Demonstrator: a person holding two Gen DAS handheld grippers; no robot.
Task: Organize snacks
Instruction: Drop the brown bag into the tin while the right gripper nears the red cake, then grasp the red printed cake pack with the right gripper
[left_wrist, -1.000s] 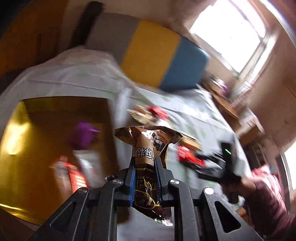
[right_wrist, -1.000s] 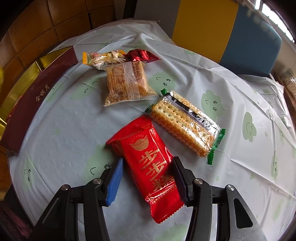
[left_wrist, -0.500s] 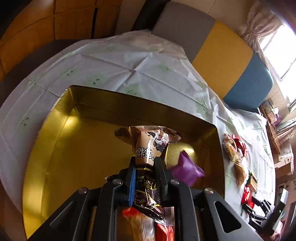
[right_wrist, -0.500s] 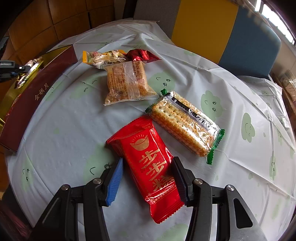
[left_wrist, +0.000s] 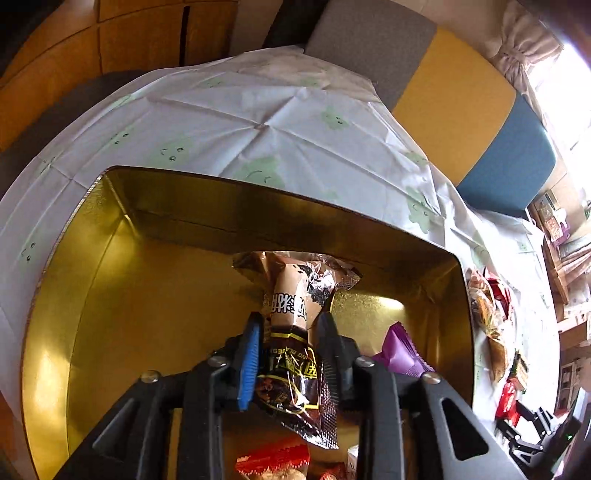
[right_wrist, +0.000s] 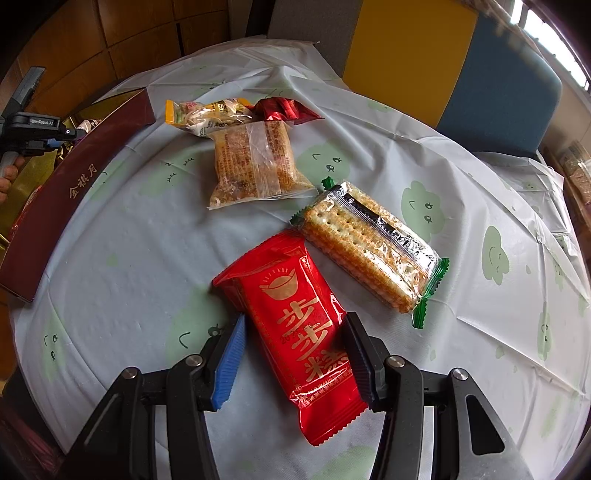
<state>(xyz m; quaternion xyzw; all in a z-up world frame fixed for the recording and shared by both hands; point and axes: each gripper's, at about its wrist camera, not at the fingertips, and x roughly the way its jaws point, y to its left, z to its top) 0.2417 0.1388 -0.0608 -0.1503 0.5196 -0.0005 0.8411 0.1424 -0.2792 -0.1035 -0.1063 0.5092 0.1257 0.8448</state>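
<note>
- Brown packet (left_wrist: 293, 332) hangs upright btwn the pads of the left gripper (left_wrist: 290, 325), over the gold box (left_wrist: 92, 295); its crimped top stands toward the far wall, its tail dangles below the fingers.
- Left jaws are opening now, packet still btwn them; pads look barely off the wrapper, so grip seems to be letting go – can't tell if it's fully free.
- Box holds a purple packet (left_wrist: 400, 350) just right of the gripper and red wrappers (left_wrist: 273, 458) right under it; the left half of the floor is bare.
- Step in hand, as I judge it: drop the brown packet into the box.
- To do it well: keep the hand still and low while the jaws widen, let the packet slide clear w/o snagging on a pad, lift only once it lies flat. Foil is slick and light, may tip onto the red wrappers.
- Right gripper (right_wrist: 291, 354) rests part-open astride the red packet (right_wrist: 295, 332) on the tablecloth (right_wrist: 129, 258); right pad looks to touch the wrapper edge, blue pad stands apart, so nothing held yet.
- Beside it: cracker pack (right_wrist: 369, 251), clear-wrapped cake (right_wrist: 255, 166), further off a yellow bag (right_wrist: 207, 114) and a dark red wrapper (right_wrist: 280, 109); all still outside the box.
</note>
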